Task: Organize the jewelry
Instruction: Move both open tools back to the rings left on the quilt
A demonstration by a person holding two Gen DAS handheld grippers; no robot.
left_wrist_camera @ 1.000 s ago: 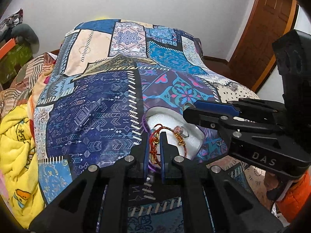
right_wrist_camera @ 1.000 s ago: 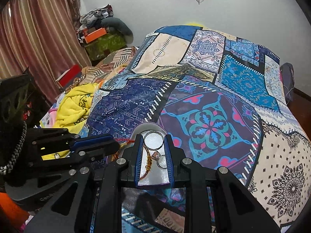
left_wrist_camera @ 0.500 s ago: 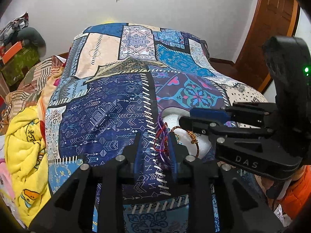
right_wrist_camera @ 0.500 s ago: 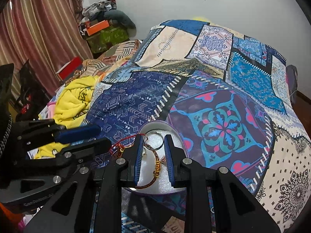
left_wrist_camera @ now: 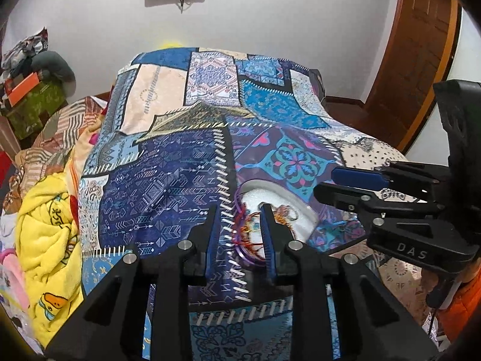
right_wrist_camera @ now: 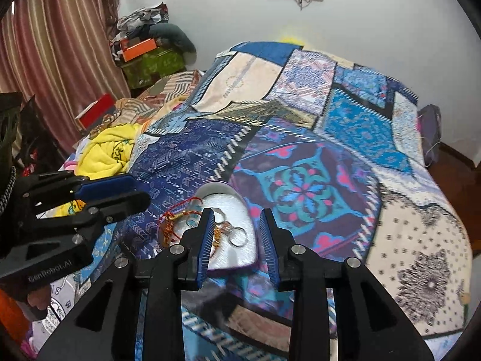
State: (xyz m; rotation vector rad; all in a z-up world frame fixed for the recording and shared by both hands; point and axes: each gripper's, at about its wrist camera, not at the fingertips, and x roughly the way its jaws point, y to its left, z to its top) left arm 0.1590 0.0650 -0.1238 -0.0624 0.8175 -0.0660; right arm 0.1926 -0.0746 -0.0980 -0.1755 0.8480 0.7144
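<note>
Both tongs above heart dish (right_wrist_camera: 237, 210) w/ bracelets (right_wrist_camera: 174, 222), untouched.

Both views are evenly and fairly brightly lit by soft indoor light, with no harsh shadows on the patchwork bedspread (left_wrist_camera: 186, 180) and only a faint grey shade under the dark frame on the white wall (left_wrist_camera: 270, 30). Strong fisheye bending curves the door (left_wrist_camera: 418, 60) and curtain (right_wrist_camera: 54, 60), and black vignetting fills the corners. Slight motion blur softens the right wrist view, where the heart-shaped tray (right_wrist_camera: 237, 210) shows a dull sheen.
</note>
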